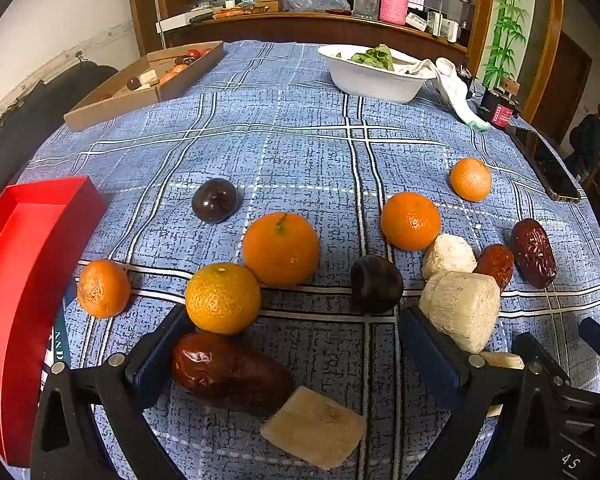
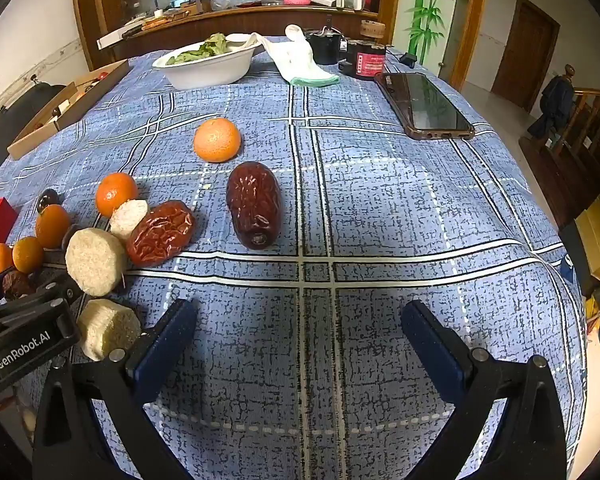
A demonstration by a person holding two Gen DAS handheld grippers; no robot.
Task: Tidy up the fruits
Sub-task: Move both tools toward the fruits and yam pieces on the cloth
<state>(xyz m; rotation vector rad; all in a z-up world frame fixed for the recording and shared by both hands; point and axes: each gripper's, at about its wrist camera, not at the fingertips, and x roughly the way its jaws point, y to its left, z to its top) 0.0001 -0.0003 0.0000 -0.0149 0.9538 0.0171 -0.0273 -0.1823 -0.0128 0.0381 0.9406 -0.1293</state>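
Observation:
Several oranges, red dates, dark plums and pale round slices lie on the blue plaid cloth. In the left wrist view my left gripper is open low over the cloth, with a red date and a pale slab between its fingers and an orange just ahead. A pale slice touches its right finger. A red box stands at the left. My right gripper is open and empty over bare cloth, with a dark date and an orange further ahead.
A white bowl of greens, a white cloth, a dark jar and a phone sit at the far side. A cardboard tray with small fruits lies at the far left. The table edge drops off at the right.

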